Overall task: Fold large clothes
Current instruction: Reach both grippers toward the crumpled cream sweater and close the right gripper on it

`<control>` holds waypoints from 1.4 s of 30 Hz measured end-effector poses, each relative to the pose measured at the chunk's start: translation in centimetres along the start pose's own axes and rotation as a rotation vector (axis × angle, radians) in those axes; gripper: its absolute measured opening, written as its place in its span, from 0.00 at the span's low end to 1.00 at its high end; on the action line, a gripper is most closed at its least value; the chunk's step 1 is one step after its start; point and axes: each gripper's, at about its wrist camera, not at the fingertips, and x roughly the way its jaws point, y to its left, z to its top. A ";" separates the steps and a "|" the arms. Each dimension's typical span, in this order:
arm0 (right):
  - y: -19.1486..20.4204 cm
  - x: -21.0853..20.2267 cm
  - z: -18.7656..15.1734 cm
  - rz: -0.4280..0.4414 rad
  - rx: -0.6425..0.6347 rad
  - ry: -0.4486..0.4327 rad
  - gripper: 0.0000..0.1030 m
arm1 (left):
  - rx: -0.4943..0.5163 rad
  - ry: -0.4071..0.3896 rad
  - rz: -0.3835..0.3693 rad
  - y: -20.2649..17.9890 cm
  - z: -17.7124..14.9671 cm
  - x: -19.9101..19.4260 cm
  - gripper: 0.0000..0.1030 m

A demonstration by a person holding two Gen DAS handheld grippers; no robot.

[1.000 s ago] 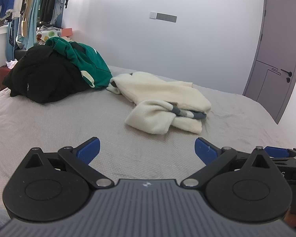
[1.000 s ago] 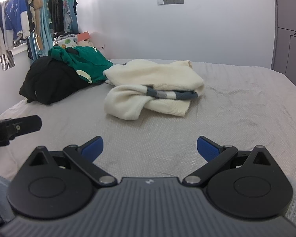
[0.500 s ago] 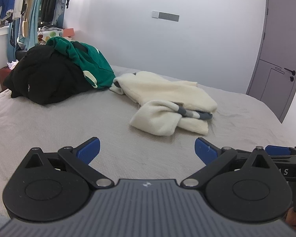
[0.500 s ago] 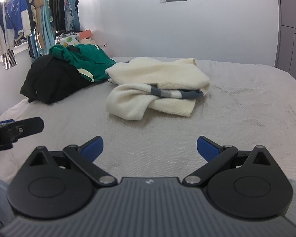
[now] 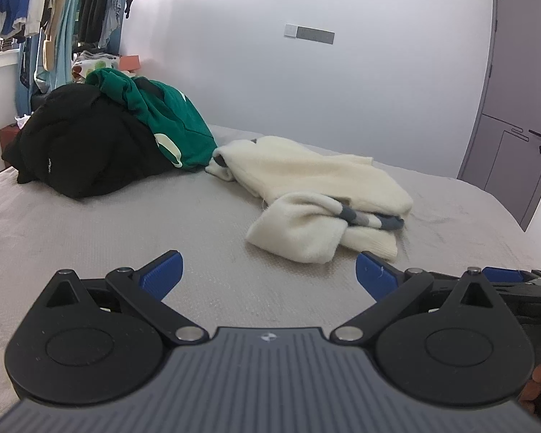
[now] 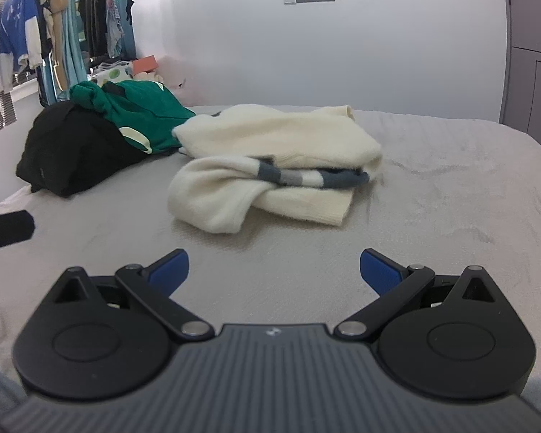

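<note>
A cream knitted sweater lay bunched on the grey bed, ahead of both tools and slightly right of the left one. One sleeve with grey and dark blue stripes folded across its near side. Beyond it to the left, a green garment draped over a black one, heaped together.

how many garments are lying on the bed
3. A black bulky jacket at the far left, a green sweatshirt draped on it, and a cream knit sweater with grey stripes mid-bed. More may hide under the pile.
</note>
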 end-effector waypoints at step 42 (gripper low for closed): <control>-0.4 25.3 5.9 -0.001 -0.092 -0.100 0.42 | -0.161 0.080 -0.087 7.9 0.0 27.9 0.65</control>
